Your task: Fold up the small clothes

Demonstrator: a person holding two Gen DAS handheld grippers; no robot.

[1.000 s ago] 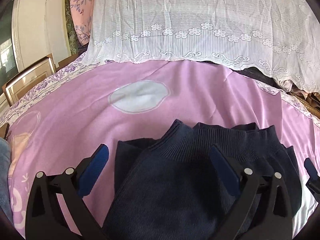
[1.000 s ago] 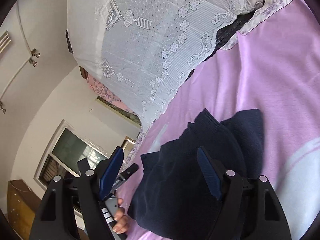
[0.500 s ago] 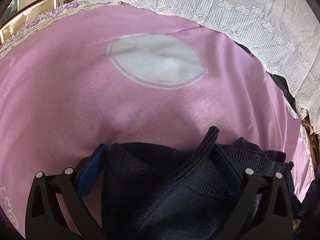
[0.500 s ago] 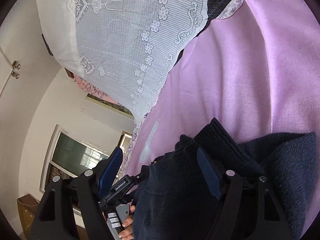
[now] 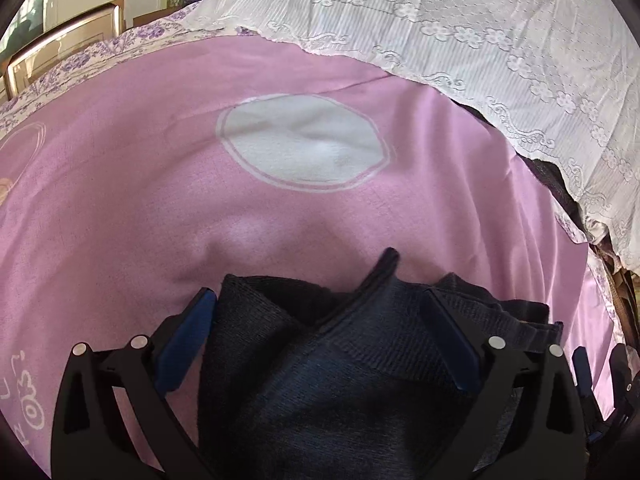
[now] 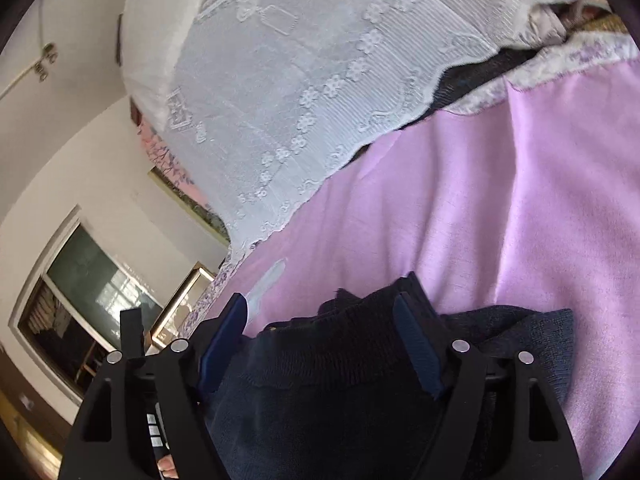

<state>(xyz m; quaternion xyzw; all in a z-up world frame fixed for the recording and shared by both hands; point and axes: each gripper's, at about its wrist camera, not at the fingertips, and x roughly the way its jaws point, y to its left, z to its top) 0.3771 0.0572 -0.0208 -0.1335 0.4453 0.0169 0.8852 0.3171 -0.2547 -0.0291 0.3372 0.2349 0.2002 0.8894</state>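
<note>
A dark navy knitted garment (image 5: 332, 380) lies bunched on the pink bed sheet (image 5: 140, 208), its ribbed band (image 5: 460, 344) folded across the top. My left gripper (image 5: 316, 320) is open, its blue-padded fingers (image 5: 188, 340) wide apart on either side of the folded garment. The garment also shows in the right wrist view (image 6: 340, 392). My right gripper (image 6: 320, 324) is open too, its fingers (image 6: 416, 344) straddling the ribbed band. Neither gripper pinches the cloth. Part of the right gripper shows at the left view's lower right edge (image 5: 600, 392).
A white lace cover (image 5: 460, 28) drapes over a mound at the far side of the bed. The sheet has a white oval patch (image 5: 304, 148). A wooden frame (image 5: 60, 52) stands beyond the bed's left edge. A window (image 6: 80, 300) is in the wall.
Both grippers have lowered and tilted down toward the garment, which now lies more bunched on the sheet. Both stay open throughout.
</note>
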